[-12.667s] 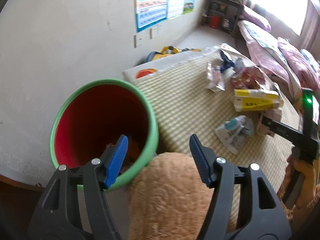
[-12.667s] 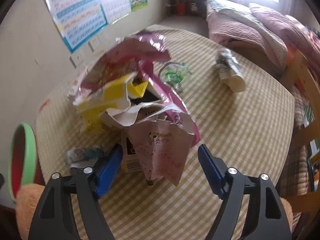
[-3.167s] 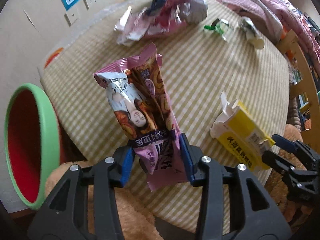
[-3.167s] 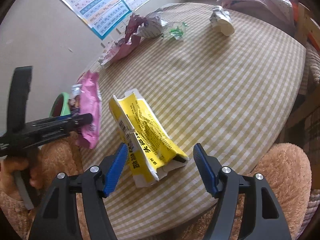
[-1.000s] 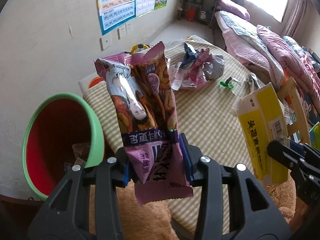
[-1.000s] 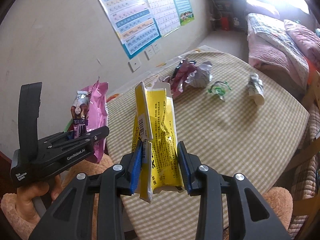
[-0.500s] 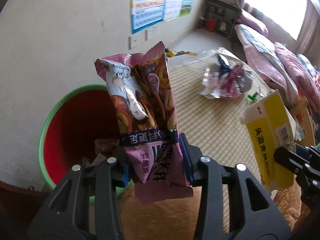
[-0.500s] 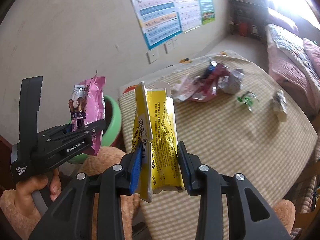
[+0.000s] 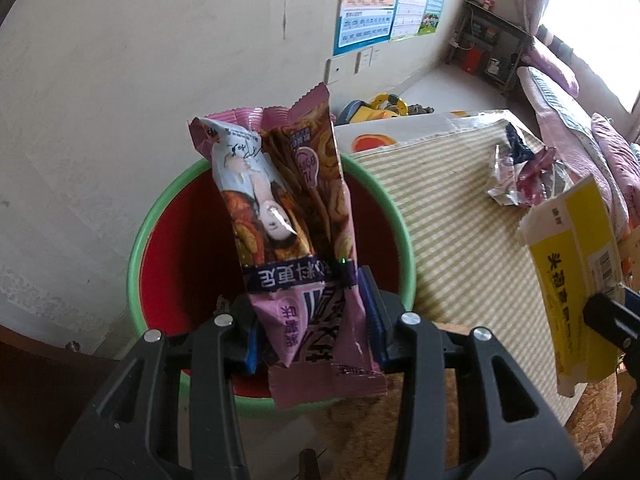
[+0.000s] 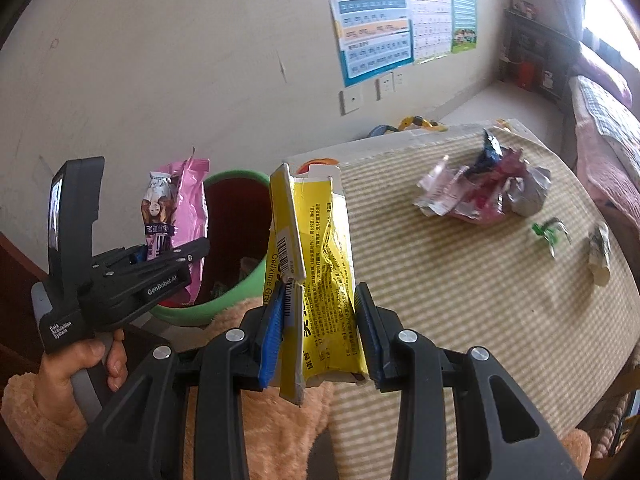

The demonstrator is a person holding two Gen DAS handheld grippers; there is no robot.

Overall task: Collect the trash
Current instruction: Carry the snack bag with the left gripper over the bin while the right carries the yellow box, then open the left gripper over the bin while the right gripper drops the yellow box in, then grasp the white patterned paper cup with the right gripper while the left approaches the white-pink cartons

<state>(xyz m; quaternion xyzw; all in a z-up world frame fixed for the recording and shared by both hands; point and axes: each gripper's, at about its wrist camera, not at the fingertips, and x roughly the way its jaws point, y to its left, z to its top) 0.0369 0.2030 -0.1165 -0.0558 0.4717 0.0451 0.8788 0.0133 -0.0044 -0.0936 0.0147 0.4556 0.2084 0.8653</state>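
My left gripper is shut on a pink snack wrapper and holds it upright over the mouth of the green-rimmed red bin. The wrapper and left gripper also show in the right wrist view, beside the bin. My right gripper is shut on a torn yellow carton, held upright above the table's near edge, right of the bin. The carton shows at the right of the left wrist view.
The checked table carries a heap of crumpled wrappers, a green scrap and a rolled white wrapper. Some trash lies in the bin's bottom. A wall with posters stands behind, a bed far right.
Both grippers have swung left toward the bin. The pink wrapper now hangs over the bin's mouth, and the yellow carton has come closer to the bin.
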